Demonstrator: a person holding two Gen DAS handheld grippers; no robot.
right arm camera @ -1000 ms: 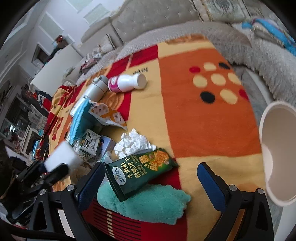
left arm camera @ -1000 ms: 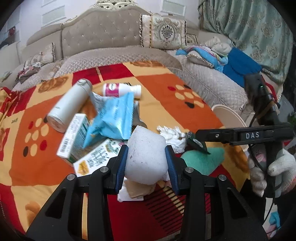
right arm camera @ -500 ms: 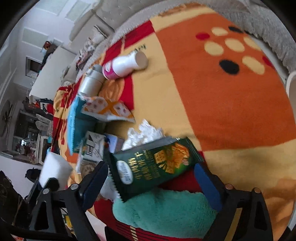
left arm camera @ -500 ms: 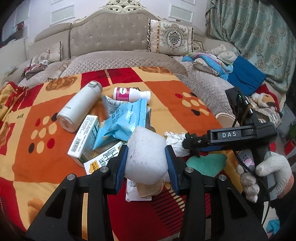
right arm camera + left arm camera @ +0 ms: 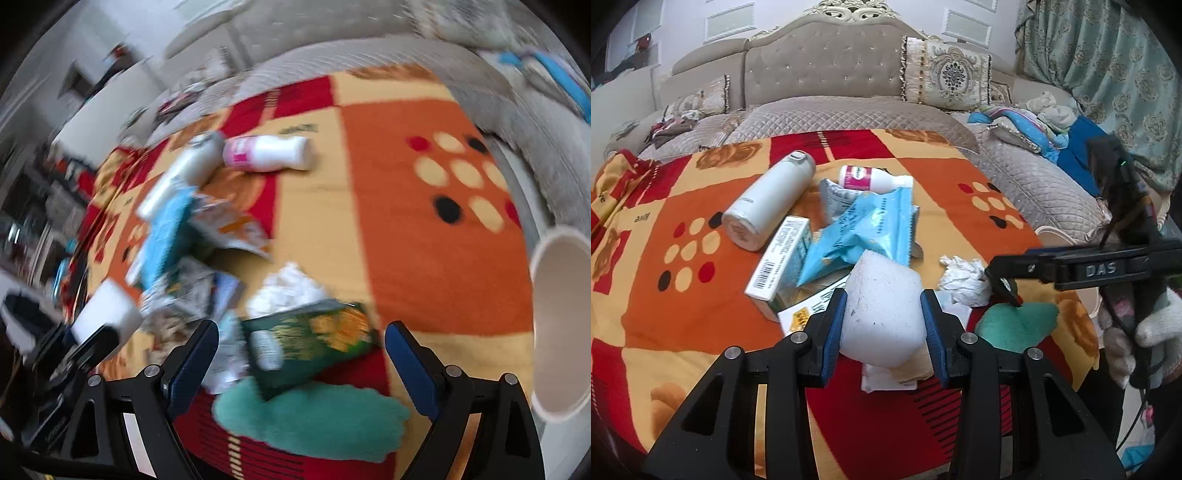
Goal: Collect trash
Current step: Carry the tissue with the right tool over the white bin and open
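My left gripper (image 5: 883, 320) is shut on a white sponge block (image 5: 881, 308) and holds it above the blanket; it also shows in the right wrist view (image 5: 107, 314). My right gripper (image 5: 300, 354) is open over a dark green cracker wrapper (image 5: 314, 341) that lies on a teal cloth (image 5: 314, 417). A crumpled white tissue (image 5: 288, 293) lies just beyond the wrapper. In the left wrist view the right gripper (image 5: 1004, 282) sits beside the tissue (image 5: 962, 280) and above the teal cloth (image 5: 1015, 321). The right wrist view is blurred.
A white thermos (image 5: 768, 199), a pink-labelled white bottle (image 5: 871, 177), a blue wrapper (image 5: 864, 232) and a carton (image 5: 783, 258) lie on the orange-red blanket (image 5: 683, 295). A white bin (image 5: 561, 325) stands off the right edge. A sofa (image 5: 827, 85) is behind.
My right gripper has swung and pulled back a little; the green wrapper stays between its open jaws. My left gripper has risen slightly with the sponge still in it.
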